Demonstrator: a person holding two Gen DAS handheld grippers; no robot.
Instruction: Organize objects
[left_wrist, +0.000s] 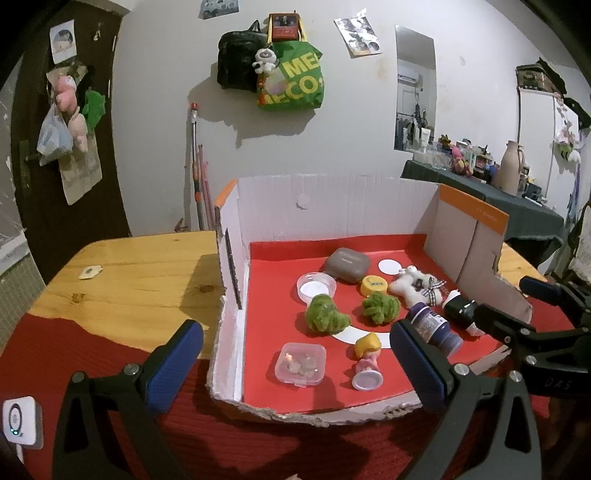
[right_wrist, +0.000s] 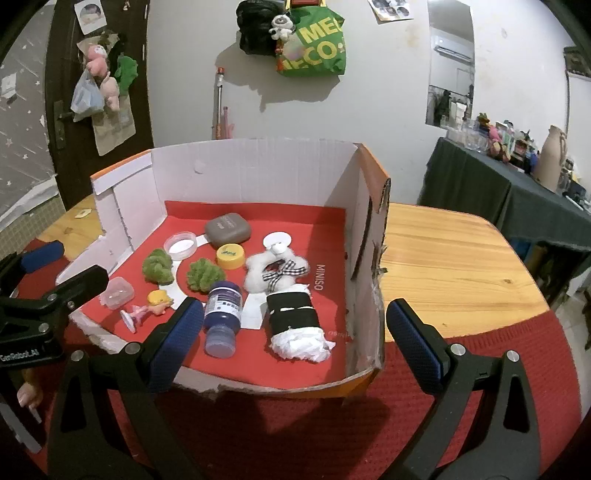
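Cut-down cardboard box (right_wrist: 255, 166) on a wooden worktop (right_wrist: 454, 251), seen from both wrist cameras. The front wall of the box is torn low, which leaves the red floor open to reach from the near side while the three taller walls keep the small things from rolling off.

All the small things lie inside the box: a grey case (right_wrist: 228, 229) and a clear round lid (right_wrist: 180, 244) toward the back; a yellow cap (right_wrist: 230, 256) and two green fuzzy balls (right_wrist: 158, 266) in the middle; a white plush toy (right_wrist: 275, 269) with a checked bow; a purple bottle (right_wrist: 221, 314) on its side; a black roll with white paper (right_wrist: 295, 325) lying near the right wall; a clear square box (left_wrist: 301, 363) and a small doll (left_wrist: 367, 360) toppled at the front left.

The left tool (left_wrist: 295, 358) and right tool (right_wrist: 291, 338) both hover just outside the low front edge, jaws spread wide and holding nothing. The scene fits either sorting about to start on loosely scattered pieces, or pieces already gathered into the box; the pictures do not settle which.
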